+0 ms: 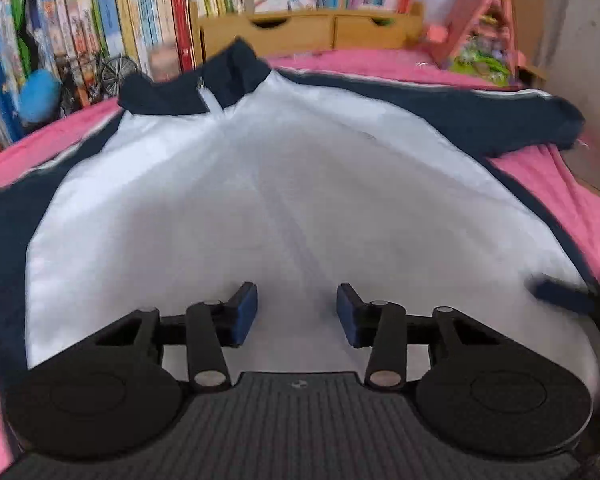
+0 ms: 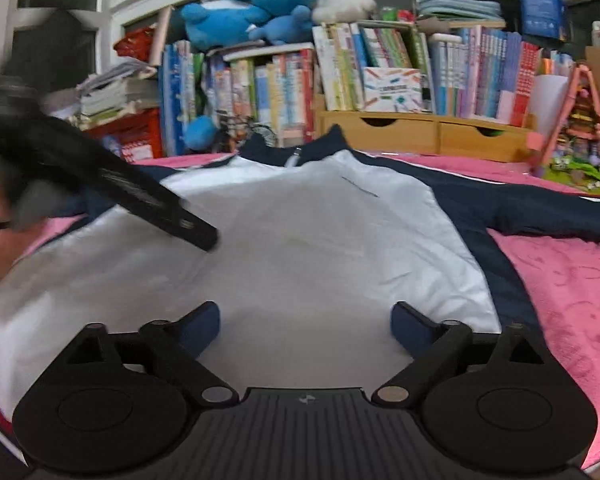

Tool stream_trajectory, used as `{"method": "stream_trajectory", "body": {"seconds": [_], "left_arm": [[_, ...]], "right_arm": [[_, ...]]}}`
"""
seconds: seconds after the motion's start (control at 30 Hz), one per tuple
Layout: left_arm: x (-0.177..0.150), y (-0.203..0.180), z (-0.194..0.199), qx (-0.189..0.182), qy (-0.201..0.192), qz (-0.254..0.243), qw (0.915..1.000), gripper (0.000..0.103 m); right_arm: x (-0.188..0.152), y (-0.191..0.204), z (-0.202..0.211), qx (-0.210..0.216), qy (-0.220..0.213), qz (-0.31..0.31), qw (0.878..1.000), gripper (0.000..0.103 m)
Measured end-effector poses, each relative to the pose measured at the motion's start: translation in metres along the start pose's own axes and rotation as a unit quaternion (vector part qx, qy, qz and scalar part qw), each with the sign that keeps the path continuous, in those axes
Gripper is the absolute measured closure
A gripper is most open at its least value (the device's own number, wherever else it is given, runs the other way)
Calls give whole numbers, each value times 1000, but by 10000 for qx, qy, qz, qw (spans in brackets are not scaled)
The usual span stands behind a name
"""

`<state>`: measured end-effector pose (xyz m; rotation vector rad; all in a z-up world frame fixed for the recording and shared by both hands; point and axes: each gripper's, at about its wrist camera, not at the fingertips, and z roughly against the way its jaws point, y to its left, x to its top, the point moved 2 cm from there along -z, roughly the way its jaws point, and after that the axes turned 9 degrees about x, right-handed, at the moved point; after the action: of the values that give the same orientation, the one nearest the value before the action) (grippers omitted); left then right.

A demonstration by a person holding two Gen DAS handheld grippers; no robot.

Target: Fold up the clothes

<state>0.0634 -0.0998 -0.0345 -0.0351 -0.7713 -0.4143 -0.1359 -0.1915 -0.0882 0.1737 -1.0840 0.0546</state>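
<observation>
1. Blue-padded left gripper (image 1: pixel 297 312): parted moderately, gripping nothing, poised over the jacket's (image 1: pixel 260 200) white front near its hem.
2. Right gripper (image 2: pixel 305 330): spread wide, likewise empty, above the same white panel.
3. Jacket: spread flat, navy collar (image 1: pixel 232 76) far from the hem, navy sleeves (image 2: pixel 540 208) out sideways, atop the pink blanket (image 2: pixel 560 300).
4. Beyond the collar: wooden drawers (image 2: pixel 420 132), shelved books (image 2: pixel 280 88), plush toys (image 2: pixel 260 0).
</observation>
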Motion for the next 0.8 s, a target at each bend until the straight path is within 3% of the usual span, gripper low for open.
{"method": "stream_trajectory", "body": {"seconds": [0.2, 0.43, 0.67, 0.8], "left_arm": [[58, 14, -66, 549, 245, 469, 9971, 59], [109, 22, -134, 1197, -100, 821, 9894, 56], [129, 52, -177, 1322, -416, 1176, 9833, 32], [138, 65, -193, 1347, -326, 1373, 9808, 19]], "right_arm": [[-7, 0, -4, -38, -228, 155, 9996, 0], [-8, -2, -3, 55, -284, 163, 9994, 0], [-2, -8, -4, 326, -151, 34, 9993, 0], [-1, -6, -8, 310, -98, 116, 9994, 0]]}}
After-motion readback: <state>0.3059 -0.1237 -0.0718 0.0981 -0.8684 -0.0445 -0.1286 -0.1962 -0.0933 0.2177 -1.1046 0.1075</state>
